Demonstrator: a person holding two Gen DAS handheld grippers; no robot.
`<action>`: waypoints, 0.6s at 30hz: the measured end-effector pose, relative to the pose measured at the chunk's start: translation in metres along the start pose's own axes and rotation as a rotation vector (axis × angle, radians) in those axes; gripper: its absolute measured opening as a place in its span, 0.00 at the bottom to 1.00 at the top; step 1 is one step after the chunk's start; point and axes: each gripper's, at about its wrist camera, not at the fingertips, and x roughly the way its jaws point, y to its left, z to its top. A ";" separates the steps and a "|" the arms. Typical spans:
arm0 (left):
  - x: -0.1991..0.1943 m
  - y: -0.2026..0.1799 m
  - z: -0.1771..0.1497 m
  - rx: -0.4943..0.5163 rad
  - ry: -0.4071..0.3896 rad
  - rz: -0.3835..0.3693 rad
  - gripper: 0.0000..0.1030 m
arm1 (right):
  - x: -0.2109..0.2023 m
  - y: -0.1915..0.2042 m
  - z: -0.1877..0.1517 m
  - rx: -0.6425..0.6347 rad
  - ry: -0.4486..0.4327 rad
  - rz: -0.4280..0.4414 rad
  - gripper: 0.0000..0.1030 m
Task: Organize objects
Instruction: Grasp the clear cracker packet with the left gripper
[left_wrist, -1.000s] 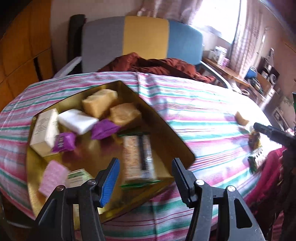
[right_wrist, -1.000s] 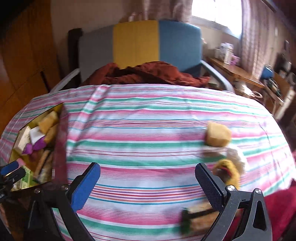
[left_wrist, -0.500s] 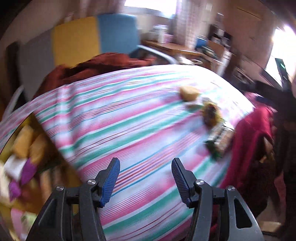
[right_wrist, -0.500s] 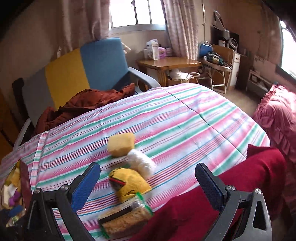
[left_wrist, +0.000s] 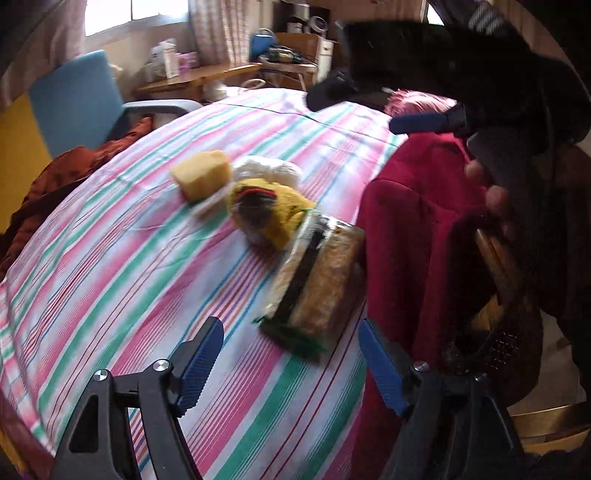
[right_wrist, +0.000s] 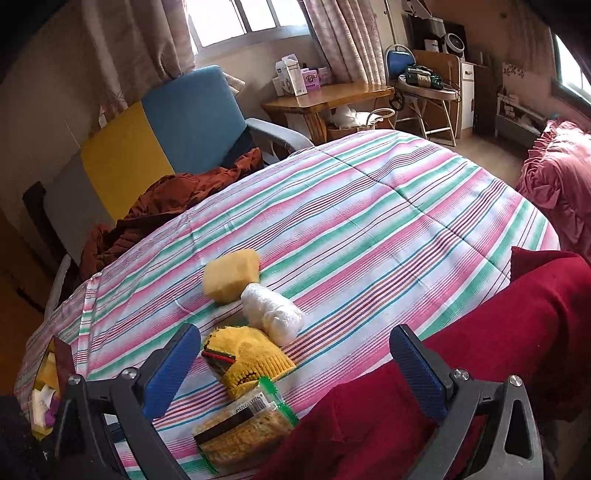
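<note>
Your left gripper (left_wrist: 290, 356) is spread wide, empty, low centre of frame, just short of the wrapped snack pack (left_wrist: 317, 284) on the striped worktop (left_wrist: 129, 258). Your right gripper (right_wrist: 295, 369) is also spread, empty, over the yellow knit item (right_wrist: 245, 360). Sponge (right_wrist: 231, 275) and white roll (right_wrist: 273, 312) lie mid-frame.

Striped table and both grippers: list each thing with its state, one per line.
left gripper: open, empty, aimed at the cracker pack
right gripper: open, empty, above the items
cracker pack: sealed, lying flat by the red cloth
yellow knit item: crumpled, touching the cracker pack
white plastic bundle: wrapped, lying on its side
yellow sponge: loose on the cloth
gold tray: holding items, at the table's far left edge
</note>
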 end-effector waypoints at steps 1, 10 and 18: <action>0.008 -0.003 0.004 0.017 0.010 -0.003 0.77 | 0.001 0.000 0.000 -0.001 0.005 0.006 1.00; 0.045 -0.003 0.018 -0.003 0.057 -0.068 0.63 | 0.006 -0.003 -0.001 0.020 0.029 0.057 1.00; 0.022 0.023 -0.010 -0.168 0.018 -0.113 0.53 | 0.007 -0.004 -0.001 0.032 0.038 0.063 1.00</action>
